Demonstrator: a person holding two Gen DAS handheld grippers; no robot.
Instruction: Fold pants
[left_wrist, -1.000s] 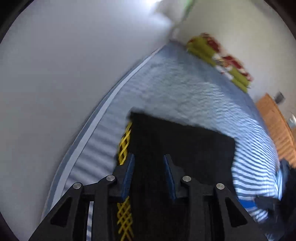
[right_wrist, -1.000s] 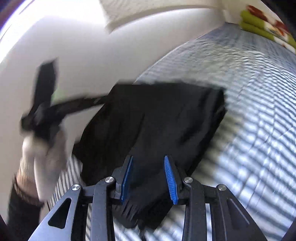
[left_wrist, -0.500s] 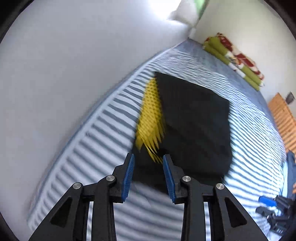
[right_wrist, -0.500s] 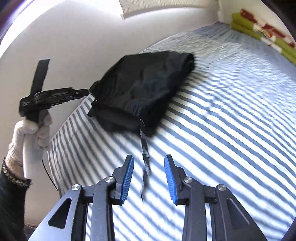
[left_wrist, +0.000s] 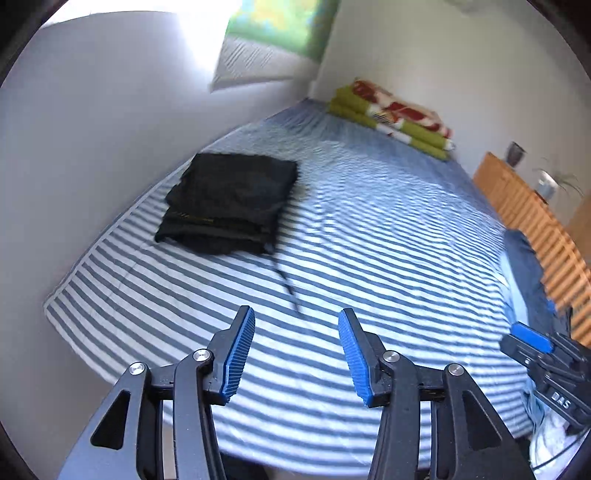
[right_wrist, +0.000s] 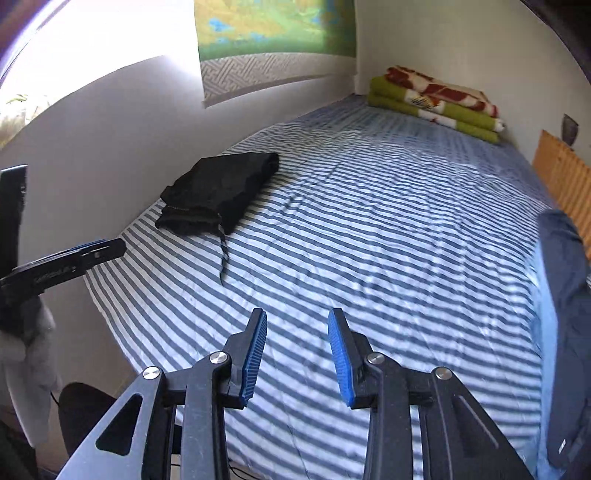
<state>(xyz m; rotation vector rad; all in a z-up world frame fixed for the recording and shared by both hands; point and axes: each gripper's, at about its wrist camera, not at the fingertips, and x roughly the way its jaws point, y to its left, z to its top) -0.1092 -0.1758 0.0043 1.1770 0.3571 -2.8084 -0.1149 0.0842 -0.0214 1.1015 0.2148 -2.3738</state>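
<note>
The black pants (left_wrist: 229, 203) lie folded in a thick stack on the striped bed, near its left edge by the wall; a thin drawstring (left_wrist: 286, 286) trails out toward me. The right wrist view shows the same stack (right_wrist: 218, 192) with the drawstring (right_wrist: 222, 254) hanging forward. My left gripper (left_wrist: 297, 354) hovers open over the near part of the bed, well short of the pants, with nothing between its blue pads. Open and empty too, my right gripper (right_wrist: 297, 354) hangs over the bed's near edge. Each view catches the other gripper at its side: the right one (left_wrist: 543, 354), the left one (right_wrist: 62, 266).
The blue-and-white striped bed (left_wrist: 388, 240) fills both views. A folded green, red and white blanket (left_wrist: 395, 114) lies at its far end. A wooden slatted frame (left_wrist: 535, 214) runs along the right side, with dark blue clothing (right_wrist: 565, 288) beside it. A white wall borders the left.
Both grippers have let go of the pants and pulled back and up. The folded stack now lies alone on the bed, much farther from the fingers.
</note>
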